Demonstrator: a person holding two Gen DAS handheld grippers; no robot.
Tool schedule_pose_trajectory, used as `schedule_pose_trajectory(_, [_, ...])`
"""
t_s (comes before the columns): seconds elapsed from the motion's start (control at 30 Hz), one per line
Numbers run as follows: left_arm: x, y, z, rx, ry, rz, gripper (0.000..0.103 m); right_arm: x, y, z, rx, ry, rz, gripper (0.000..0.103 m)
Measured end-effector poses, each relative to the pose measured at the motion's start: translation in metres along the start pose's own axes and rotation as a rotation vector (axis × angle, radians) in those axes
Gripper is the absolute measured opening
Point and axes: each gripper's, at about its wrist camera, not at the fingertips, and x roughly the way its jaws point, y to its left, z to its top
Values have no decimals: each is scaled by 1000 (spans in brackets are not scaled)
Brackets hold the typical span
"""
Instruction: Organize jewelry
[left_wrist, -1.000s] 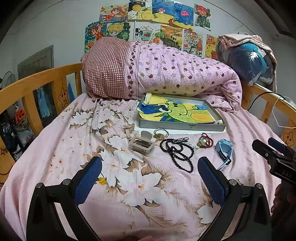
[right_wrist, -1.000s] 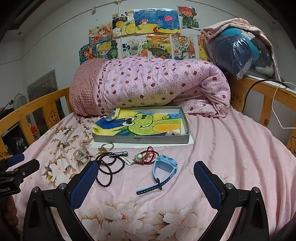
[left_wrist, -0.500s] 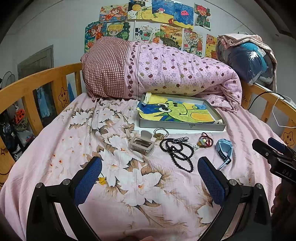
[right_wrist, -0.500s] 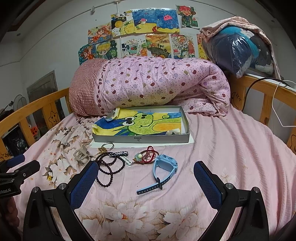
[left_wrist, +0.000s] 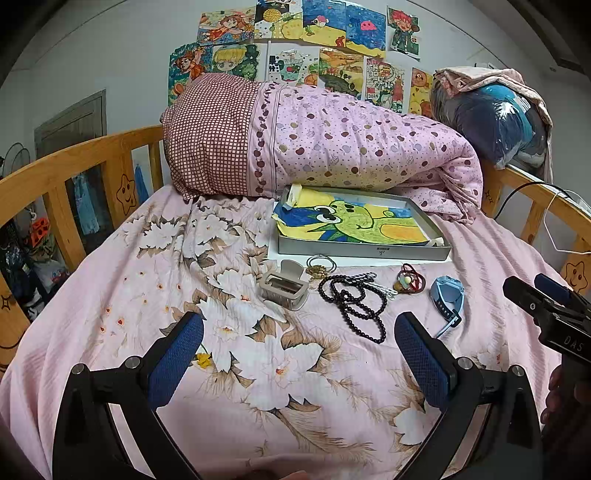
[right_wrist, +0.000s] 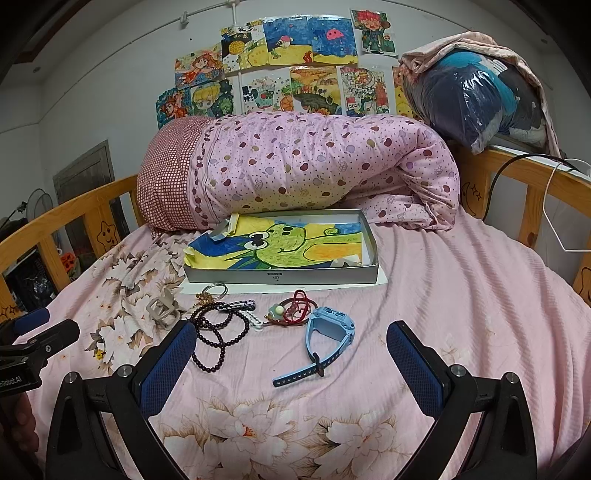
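Left claw (left_wrist: 298, 345) and right claw (right_wrist: 291, 349) gape apart; bare sheet (right_wrist: 461, 295) right of watch (right_wrist: 328, 328).

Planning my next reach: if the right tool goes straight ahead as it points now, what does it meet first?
Probably the blue watch, lying on the bedsheet between the open right tool's fingers; depth is uncertain.

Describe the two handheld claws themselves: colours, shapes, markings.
Both match: black plastic frames with two angled arms, silver bolts at the joints, and blue textured pads on the fingertips. The left claw shows its pads plainly; so does the right claw. Seen from the side, the right one's black body carries white letters "DAS", the left one's "nRobot.AI". No cables or sleeves show.
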Motion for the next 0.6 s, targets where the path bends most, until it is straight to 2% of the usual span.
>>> schedule_pose_trajectory(0.6, [0,0,0,1,1,0,101,0,-1,0,5,5,-1,103])
